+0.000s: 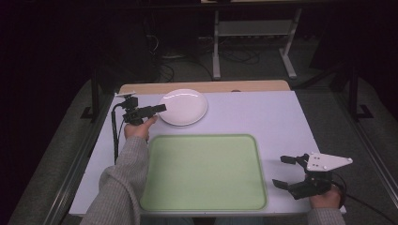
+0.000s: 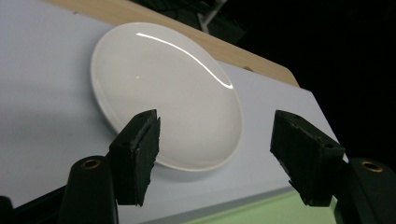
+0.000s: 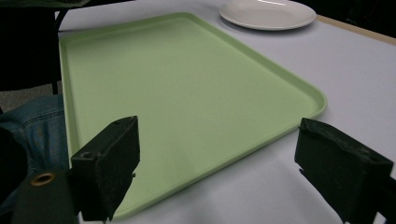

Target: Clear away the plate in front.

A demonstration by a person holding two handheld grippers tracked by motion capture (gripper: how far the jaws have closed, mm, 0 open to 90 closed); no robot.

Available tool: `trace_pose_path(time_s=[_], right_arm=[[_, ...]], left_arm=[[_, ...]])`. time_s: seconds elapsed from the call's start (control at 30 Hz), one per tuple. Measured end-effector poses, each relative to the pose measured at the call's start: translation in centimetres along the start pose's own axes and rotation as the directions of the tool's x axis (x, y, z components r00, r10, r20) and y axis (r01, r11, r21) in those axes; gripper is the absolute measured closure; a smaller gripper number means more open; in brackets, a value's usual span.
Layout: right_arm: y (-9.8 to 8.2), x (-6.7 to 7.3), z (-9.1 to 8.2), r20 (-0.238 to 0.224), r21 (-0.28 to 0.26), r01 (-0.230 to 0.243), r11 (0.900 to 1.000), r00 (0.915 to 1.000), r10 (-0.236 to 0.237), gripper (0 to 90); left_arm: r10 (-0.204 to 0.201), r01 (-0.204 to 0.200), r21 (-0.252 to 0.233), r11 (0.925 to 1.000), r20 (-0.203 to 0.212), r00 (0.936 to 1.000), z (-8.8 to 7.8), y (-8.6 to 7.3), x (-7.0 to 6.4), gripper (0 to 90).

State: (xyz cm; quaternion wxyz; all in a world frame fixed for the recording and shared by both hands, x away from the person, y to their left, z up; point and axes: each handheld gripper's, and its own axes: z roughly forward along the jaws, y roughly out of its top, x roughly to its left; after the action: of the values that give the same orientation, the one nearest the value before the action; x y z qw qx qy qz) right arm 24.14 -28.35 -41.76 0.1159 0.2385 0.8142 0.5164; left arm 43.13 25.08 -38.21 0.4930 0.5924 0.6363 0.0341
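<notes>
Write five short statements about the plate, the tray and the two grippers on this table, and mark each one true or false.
1. The round white plate lies on the flat green plastic tray. False: it lies on the white table top, beyond the tray.
2. The tray is empty. True.
3. The left gripper is open, beside the plate's rim. True.
4. The right gripper is shut on the tray's edge. False: it is open, apart from the tray.
5. Food lies on the plate. False: it is bare.
</notes>
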Motion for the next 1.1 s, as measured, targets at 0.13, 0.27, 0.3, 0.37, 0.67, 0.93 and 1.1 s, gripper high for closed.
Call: trace_pose_path(time_s=[0.13,0.27,0.3,0.37,0.67,0.93,1.1], right_arm=[[0.0,0.0,0.0,-0.005,-0.004,0.002,1.000,1.0000,-0.002,13.2],[0.0,0.0,0.3,-0.014,0.000,0.008,1.000,0.9999,-0.008,13.2],[0.0,0.0,0.3,-0.013,0.001,0.006,1.000,0.9999,-0.006,13.2],[0.0,0.0,0.3,-0.013,0.000,0.006,1.000,0.9999,-0.006,13.2],[0.0,-0.1,0.1,-0.013,-0.016,0.002,1.000,0.9999,-0.003,13.2],[0.1,0.0,0.0,-0.013,-0.026,0.008,1.000,0.9999,-0.009,13.2],[0.2,0.0,0.3,-0.013,-0.020,0.009,1.000,0.9999,-0.009,13.2]], left_arm=[[-0.046,0.046,-0.005,0.9989,-0.042,0.9980,0.7,-0.2,0.5,39.1],[-0.125,0.128,0.030,0.9914,-0.076,0.9892,2.2,-0.9,1.5,38.8],[-0.152,0.156,0.032,0.9873,-0.084,0.9847,2.5,-1.1,1.7,39.0],[-0.185,0.189,0.036,0.9813,-0.084,0.9791,3.0,-1.5,2.0,40.0],[-0.292,0.296,0.021,0.9549,-0.110,0.9500,4.8,-2.2,3.0,40.2],[-0.357,0.362,0.020,0.9321,-0.117,0.9267,6.2,-2.3,3.6,45.4],[-0.383,0.386,0.020,0.9221,-0.091,0.9192,7.1,-2.6,3.2,47.5]])
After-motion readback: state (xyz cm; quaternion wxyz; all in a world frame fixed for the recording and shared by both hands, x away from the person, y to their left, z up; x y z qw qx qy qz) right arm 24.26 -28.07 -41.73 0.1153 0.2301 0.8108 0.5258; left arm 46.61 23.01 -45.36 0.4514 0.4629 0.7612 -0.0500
